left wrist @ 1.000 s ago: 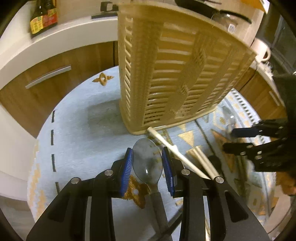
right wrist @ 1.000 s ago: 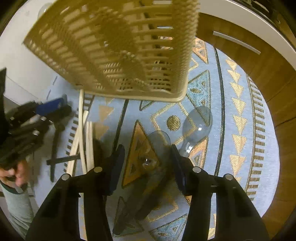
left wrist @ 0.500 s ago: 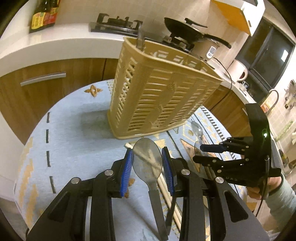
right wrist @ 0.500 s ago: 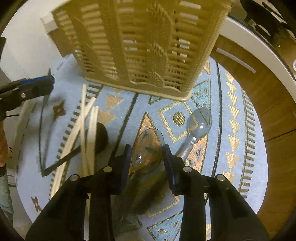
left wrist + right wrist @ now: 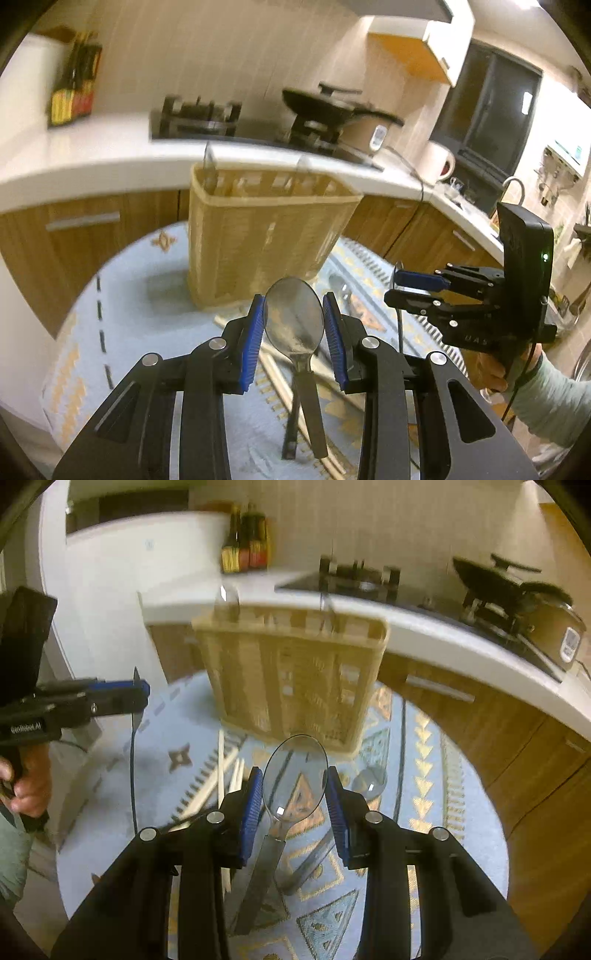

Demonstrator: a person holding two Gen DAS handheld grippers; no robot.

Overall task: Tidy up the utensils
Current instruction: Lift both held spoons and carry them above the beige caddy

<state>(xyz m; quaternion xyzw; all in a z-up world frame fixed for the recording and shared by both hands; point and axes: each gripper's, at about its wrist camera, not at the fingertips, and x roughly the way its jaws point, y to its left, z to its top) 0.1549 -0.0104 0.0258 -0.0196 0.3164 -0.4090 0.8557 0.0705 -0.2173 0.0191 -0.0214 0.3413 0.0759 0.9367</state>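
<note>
Over the patterned mat [image 5: 424,775], each gripper, left [image 5: 294,325] and right [image 5: 294,797], clamps a spoon bowl.

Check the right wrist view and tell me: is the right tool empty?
No: the right tool is shut on a spoon, its bowl clamped between the blue pads and its handle hanging below.

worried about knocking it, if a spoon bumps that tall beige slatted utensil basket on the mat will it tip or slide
Probably tips rather than slides: the utensil basket stands tall on a narrow base. It looks like thin slatted plastic, so likely light and easy to shove. The woven mat under it may grip the base, favouring tipping. Lower each spoon in gently.
</note>
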